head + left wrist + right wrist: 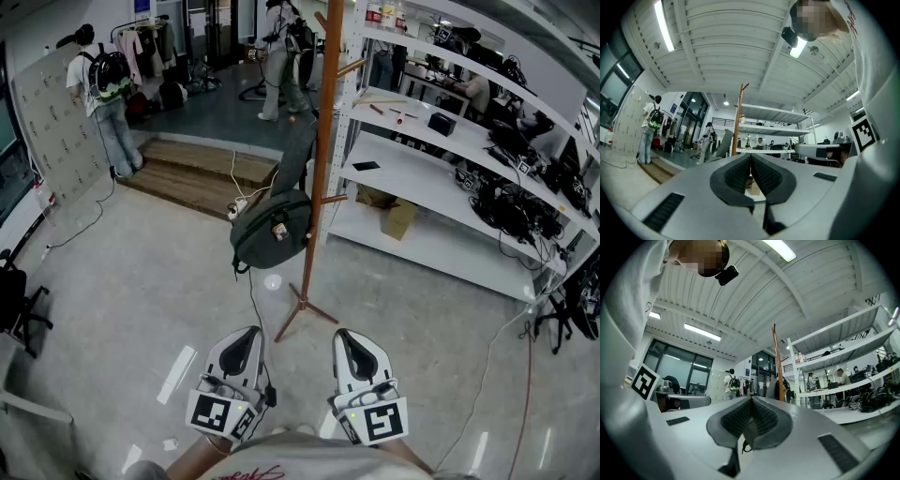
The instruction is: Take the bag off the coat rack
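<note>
We hold both grippers low at 6 o'clock in the head view, side by side and apart, well short of the rack. The left gripper is closed, pads pressed together with nothing between them, and its own view shows the same. The right gripper is also closed and empty, jaws meeting in its own view. The bag, dark grey-green and rounded, hangs on the coat rack at about 12 o'clock from the grippers. It sits against the 9 o'clock side of the wooden pole and clear of the floor, and its strap runs up along the pole. We cannot tell which peg the strap hangs on. The rack stands upright on splayed feet, just in front of a white shelf unit at 2 o'clock. A cardboard box sits on a low shelf of that unit. A wooden step lies beyond the bag at 11 o'clock. A person with a backpack stands at 10 o'clock by a wall panel. Both gripper views look out nearly level, with the pole rising behind the jaw tips.
</note>
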A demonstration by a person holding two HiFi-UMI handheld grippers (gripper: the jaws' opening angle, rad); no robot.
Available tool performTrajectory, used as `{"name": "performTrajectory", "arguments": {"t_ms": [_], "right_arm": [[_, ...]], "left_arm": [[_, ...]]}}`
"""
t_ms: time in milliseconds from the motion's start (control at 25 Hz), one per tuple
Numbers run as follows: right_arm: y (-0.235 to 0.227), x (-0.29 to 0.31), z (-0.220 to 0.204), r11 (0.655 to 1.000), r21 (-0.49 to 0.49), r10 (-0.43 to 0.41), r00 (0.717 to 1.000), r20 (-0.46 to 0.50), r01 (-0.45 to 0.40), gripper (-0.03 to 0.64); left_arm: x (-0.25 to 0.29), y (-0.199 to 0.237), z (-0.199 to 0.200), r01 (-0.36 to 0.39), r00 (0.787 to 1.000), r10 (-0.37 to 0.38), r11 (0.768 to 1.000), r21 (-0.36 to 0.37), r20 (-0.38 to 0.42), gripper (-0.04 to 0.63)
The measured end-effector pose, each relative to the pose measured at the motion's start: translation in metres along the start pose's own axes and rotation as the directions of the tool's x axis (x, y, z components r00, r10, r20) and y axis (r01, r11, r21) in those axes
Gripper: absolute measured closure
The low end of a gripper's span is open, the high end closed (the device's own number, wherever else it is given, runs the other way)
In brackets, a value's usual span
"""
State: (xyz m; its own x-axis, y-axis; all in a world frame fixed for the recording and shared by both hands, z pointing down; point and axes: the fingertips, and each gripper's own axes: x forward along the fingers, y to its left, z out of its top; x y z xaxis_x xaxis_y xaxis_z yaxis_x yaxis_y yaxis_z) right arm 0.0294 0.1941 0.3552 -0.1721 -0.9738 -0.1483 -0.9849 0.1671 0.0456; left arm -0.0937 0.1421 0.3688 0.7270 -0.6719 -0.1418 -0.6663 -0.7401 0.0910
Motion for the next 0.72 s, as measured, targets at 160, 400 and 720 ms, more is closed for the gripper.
{"name": "performTrajectory", "arguments": {"t_ms": [160,400,720], "right_arm": [[0.0,-0.002,0.001,1.0,0.0,0.0,1.0,0.0,0.0,0.6],[-0.003,-0.004,0.001,1.0,0.002,0.002,1.0,0.004,-0.002,0.6],[-0.006,-0.007,0.004,1.0,0.005,0.021,1.0,0.018,-0.021,0.6]], "left_arm": [[0.0,-0.003,0.002,0.003,1.0,-0.003,1.0,0.001,0.0,0.577],[0.0,-0.009,0.002,0.003,1.0,-0.003,1.0,0.008,0.001,0.578],[-0.001,-0.011,0.004,-0.022,1.0,0.022,1.0,0.014,0.009,0.578]]}}
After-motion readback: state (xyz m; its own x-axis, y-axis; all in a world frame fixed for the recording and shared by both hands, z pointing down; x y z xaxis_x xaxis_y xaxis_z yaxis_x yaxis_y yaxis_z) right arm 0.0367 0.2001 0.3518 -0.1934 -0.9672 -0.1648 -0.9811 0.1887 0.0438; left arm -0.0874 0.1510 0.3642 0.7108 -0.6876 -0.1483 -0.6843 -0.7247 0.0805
